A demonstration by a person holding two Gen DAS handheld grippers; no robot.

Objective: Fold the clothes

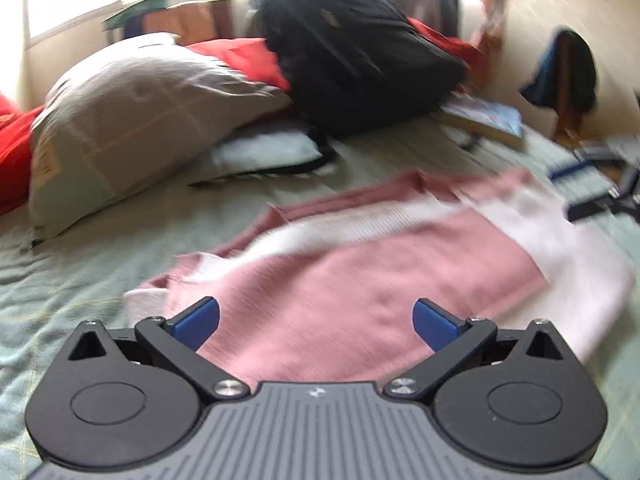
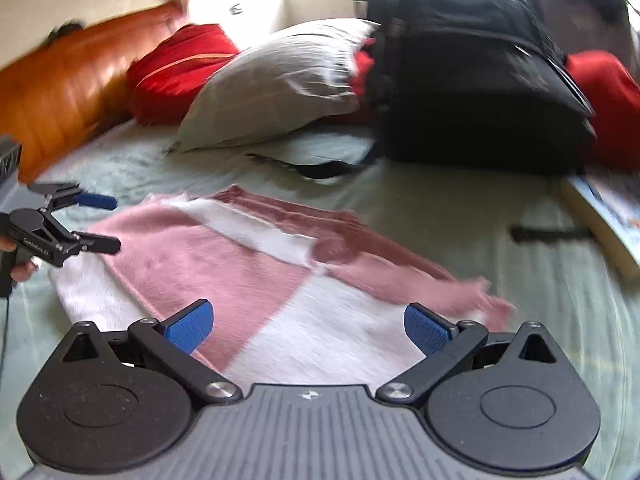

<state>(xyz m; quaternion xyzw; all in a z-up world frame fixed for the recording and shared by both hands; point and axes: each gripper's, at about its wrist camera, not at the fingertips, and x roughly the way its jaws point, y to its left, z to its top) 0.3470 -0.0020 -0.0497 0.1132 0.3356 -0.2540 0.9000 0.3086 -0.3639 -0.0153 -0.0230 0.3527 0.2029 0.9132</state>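
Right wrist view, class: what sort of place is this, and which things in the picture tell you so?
Most likely a bedroom at home. A pink and white garment lies on a bed, with a grey pillow at its head and a black backpack beside it.

Black backpack (image 1: pixel 352 52) sits at the far side of pale green bedsheet (image 1: pixel 100 272). Grey pillow (image 1: pixel 136 116) leans just left of backpack, red cushion (image 2: pixel 180 68) beyond it. Book (image 1: pixel 486 120) lies right of backpack.
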